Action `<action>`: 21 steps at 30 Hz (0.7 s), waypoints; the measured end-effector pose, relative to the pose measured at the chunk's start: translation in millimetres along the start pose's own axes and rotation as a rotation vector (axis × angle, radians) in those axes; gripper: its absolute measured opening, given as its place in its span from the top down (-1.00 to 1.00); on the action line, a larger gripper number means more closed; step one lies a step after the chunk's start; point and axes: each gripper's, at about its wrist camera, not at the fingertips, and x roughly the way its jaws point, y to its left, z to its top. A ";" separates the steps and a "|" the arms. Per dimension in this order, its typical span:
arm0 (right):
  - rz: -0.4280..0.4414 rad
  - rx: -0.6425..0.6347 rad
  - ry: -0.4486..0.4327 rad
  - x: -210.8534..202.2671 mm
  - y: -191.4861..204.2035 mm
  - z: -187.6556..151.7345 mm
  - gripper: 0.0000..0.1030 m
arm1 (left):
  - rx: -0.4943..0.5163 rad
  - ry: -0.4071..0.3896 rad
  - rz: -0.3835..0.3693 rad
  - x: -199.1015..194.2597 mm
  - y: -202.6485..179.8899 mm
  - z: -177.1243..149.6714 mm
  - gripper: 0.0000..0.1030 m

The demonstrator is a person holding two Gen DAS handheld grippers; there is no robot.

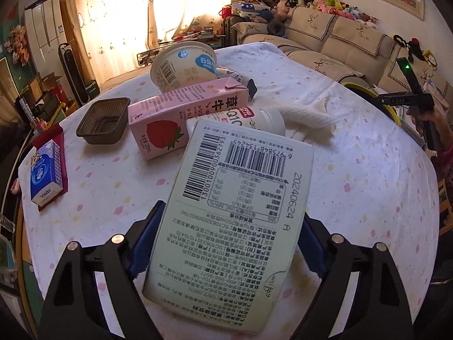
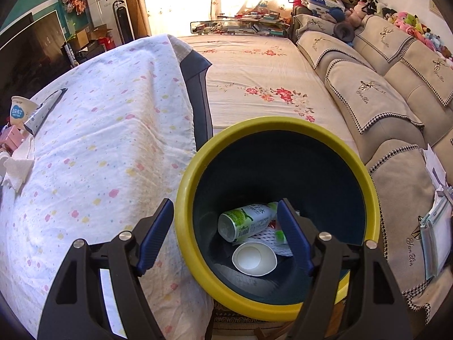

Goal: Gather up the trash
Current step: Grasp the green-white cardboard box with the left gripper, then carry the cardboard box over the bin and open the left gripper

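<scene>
My left gripper (image 1: 229, 240) is shut on a pale green carton (image 1: 235, 212), barcode side up, held above the table (image 1: 354, 170). Beyond it on the table lie a pink strawberry milk carton (image 1: 181, 116), a white bottle (image 1: 254, 119), a white yogurt cup (image 1: 184, 66), a brown plastic tray (image 1: 103, 121), a tube (image 1: 240, 80) and a white cloth (image 1: 305, 116). My right gripper (image 2: 226, 235) is open and empty above the yellow-rimmed bin (image 2: 184, 198). In the bin lie a green bottle (image 2: 246, 221) and a white paper cup (image 2: 253, 257).
A blue tissue pack (image 1: 46, 170) lies on a red packet at the table's left edge. The bin stands between the table and a beige sofa (image 2: 396, 107). The right gripper's handle (image 1: 407, 96) shows at the table's right. A floral bed (image 2: 254, 70) lies behind.
</scene>
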 end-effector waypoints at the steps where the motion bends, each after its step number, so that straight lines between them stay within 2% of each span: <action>1: 0.002 0.001 0.000 -0.2 -0.4 -0.5 -0.39 | -0.008 0.002 0.000 -2.9 -0.8 -2.1 -0.51; 7: 0.018 0.003 -0.009 -4.4 -1.8 -5.0 -0.39 | -0.071 -0.024 -0.005 -30.8 -20.4 -9.6 -0.45; 12: 0.032 0.012 -0.025 -10.8 -4.4 -7.7 -0.39 | -0.025 -0.055 0.010 -52.5 -63.7 2.0 -0.45; 16: 0.039 0.020 -0.039 -18.3 -10.5 -11.8 -0.39 | 0.030 -0.092 -0.029 -58.4 -105.0 26.7 -0.45; 21: 0.023 0.044 -0.069 -35.5 -28.2 -19.0 -0.39 | 0.116 -0.131 -0.130 -50.7 -159.0 73.8 -0.45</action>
